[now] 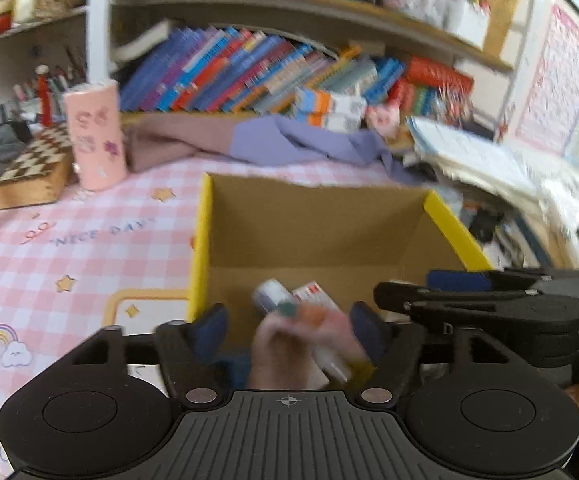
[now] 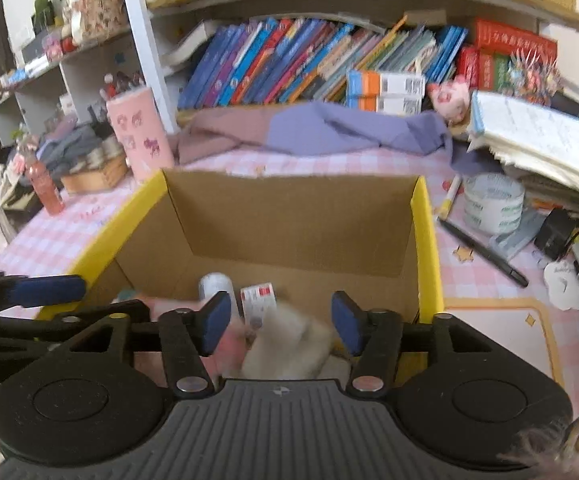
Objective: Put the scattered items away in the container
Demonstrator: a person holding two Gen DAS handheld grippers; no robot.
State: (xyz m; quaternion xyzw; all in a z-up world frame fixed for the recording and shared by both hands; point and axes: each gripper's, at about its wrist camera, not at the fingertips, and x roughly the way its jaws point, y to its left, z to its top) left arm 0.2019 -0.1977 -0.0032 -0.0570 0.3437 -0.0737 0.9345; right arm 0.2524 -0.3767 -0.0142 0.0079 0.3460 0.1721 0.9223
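A cardboard box (image 1: 203, 240) with yellow outer walls (image 2: 425, 232) stands open on the pink checked tablecloth. On its floor lie a white bottle (image 2: 213, 284) and a small white-and-red carton (image 2: 257, 296). My left gripper (image 1: 289, 320) hangs over the box's near edge, jaws wide apart. A blurred pink thing (image 1: 289, 344) is between and below its pads, touching neither. My right gripper (image 2: 281, 312) is beside it over the same edge, open. A blurred white fluffy item (image 2: 289, 344) lies under its jaws, free of the pads.
A pink cup (image 2: 141, 132) and a red bottle (image 2: 45, 188) stand left of the box. A tape roll (image 2: 491, 204), a black pen (image 2: 481, 250) and a marker (image 2: 451, 194) lie to its right. Purple cloth (image 2: 349, 128) and stacked papers (image 2: 541, 144) sit behind.
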